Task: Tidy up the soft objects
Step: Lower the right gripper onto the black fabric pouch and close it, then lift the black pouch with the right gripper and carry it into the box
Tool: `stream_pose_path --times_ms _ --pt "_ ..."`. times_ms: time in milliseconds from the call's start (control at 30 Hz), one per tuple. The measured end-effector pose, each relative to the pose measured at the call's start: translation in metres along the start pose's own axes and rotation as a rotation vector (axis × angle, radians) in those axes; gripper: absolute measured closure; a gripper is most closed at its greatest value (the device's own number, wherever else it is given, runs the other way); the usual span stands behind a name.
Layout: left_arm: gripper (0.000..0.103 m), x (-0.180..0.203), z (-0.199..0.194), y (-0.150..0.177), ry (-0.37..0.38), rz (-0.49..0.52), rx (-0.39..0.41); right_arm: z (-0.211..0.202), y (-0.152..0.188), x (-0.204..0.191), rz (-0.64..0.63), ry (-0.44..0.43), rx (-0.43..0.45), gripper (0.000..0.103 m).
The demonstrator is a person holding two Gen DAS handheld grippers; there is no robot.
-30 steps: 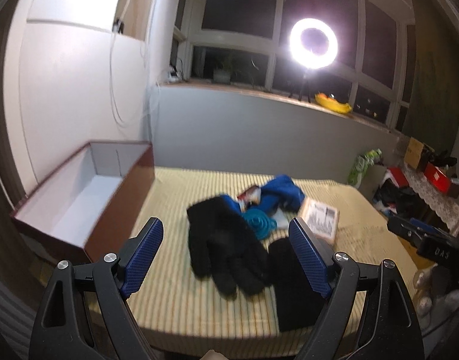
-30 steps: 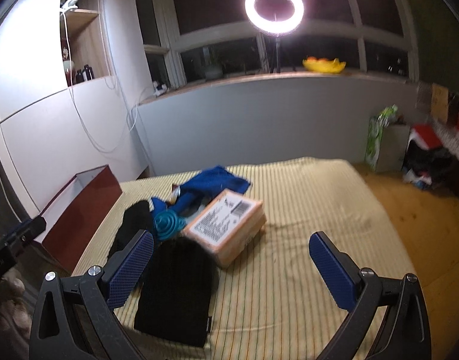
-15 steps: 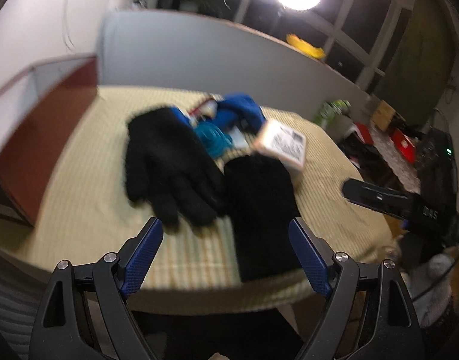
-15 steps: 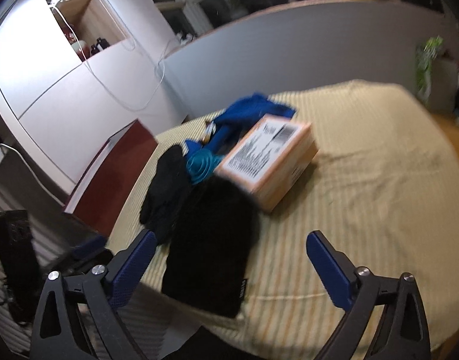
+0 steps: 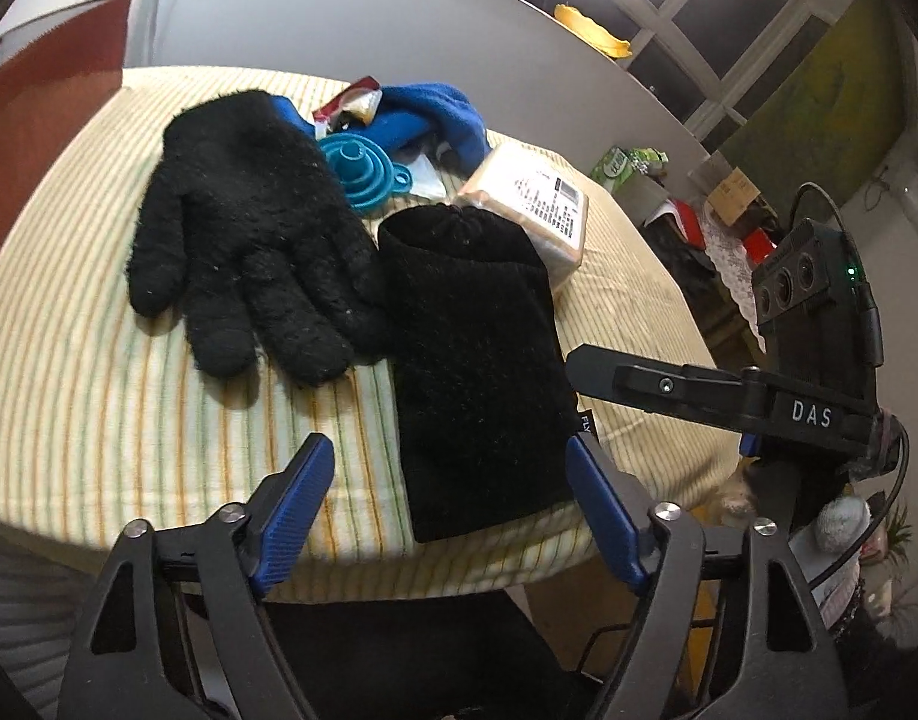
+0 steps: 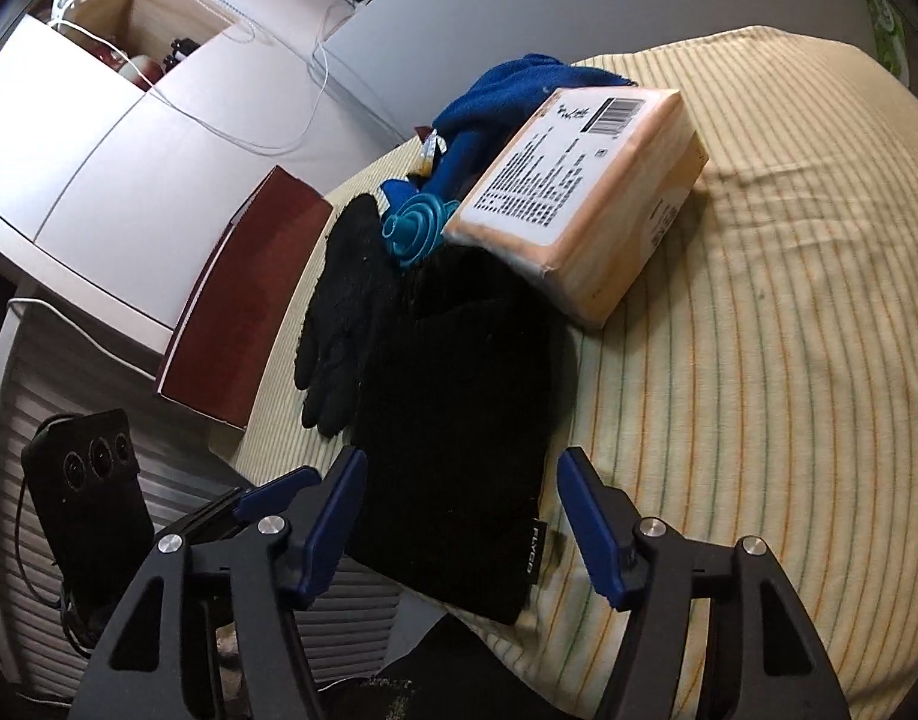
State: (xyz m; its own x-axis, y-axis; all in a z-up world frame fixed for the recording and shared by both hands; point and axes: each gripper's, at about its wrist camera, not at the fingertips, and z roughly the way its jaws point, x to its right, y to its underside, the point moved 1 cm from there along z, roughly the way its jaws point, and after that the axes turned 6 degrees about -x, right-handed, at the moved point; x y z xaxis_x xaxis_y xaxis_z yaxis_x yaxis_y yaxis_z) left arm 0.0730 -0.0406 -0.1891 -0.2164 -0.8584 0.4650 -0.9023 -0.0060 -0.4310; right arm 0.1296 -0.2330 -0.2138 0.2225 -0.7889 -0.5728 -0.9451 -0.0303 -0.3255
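Between the ribbed blue pads of my right claw lies the near end of a black knitted hat, flat and oblong, its long axis running from 6 toward 12 o'clock on the striped yellow cloth of the desk; the jaws are closing but the pads do not yet press it. My left claw hangs over the same hem, also narrowing, nothing gripped. At 10 o'clock of the hat lies a fuzzy black glove, fingers pointing to 6. Beyond sit a teal ridged funnel, a blue fleece cloth and a wrapped rectangular packet.
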Motion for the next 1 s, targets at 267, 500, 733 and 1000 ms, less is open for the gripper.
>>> stream_pose_path --times_ms 267,500,733,1000 --pt "0.04 0.006 0.016 -0.004 0.017 0.015 -0.04 0.013 -0.007 -0.003 -0.013 0.008 -0.039 0.054" --pt "0.047 0.01 0.022 -0.007 0.022 0.042 -0.045 0.016 -0.008 0.003 -0.009 0.006 -0.06 0.061" --pt "0.051 0.018 0.027 -0.008 0.019 0.083 -0.047 0.015 -0.009 0.007 -0.001 -0.024 -0.066 0.063" --pt "0.051 0.025 0.021 -0.006 0.023 0.107 -0.028 0.01 -0.004 0.008 0.011 -0.052 -0.064 0.069"
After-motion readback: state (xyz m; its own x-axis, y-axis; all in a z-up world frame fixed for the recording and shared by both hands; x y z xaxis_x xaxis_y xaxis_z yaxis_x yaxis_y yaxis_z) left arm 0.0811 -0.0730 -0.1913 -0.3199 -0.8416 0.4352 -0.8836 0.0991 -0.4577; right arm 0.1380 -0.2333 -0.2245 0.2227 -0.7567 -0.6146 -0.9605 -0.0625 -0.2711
